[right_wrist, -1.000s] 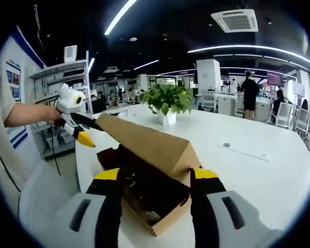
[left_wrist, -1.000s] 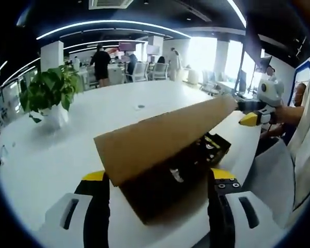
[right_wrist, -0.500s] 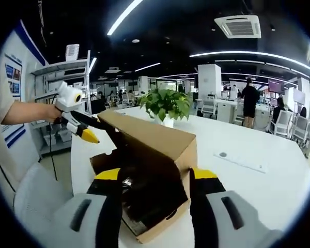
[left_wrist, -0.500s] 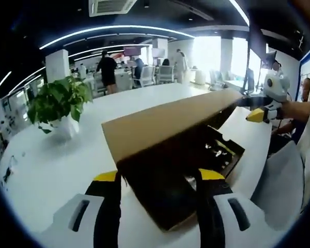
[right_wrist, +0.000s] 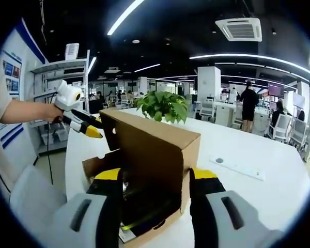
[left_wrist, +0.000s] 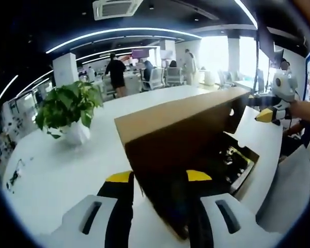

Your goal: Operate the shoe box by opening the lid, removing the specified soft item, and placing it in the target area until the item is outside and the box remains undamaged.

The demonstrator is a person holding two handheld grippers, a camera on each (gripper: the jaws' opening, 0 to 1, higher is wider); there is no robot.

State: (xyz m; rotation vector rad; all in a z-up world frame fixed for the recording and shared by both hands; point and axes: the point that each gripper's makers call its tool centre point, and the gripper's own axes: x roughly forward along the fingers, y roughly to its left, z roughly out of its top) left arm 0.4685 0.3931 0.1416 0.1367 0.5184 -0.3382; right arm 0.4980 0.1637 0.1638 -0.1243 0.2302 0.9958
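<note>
Bench: white, wide, carrying all items. Box: brown cardboard, between the right tool's spread jaws; lid raised nearly upright, its far corners beside each tool's tip. Left tool: jaws spread, flanking the box end. Contents: dark, indistinct. Plant: potted, beyond the box.
</note>
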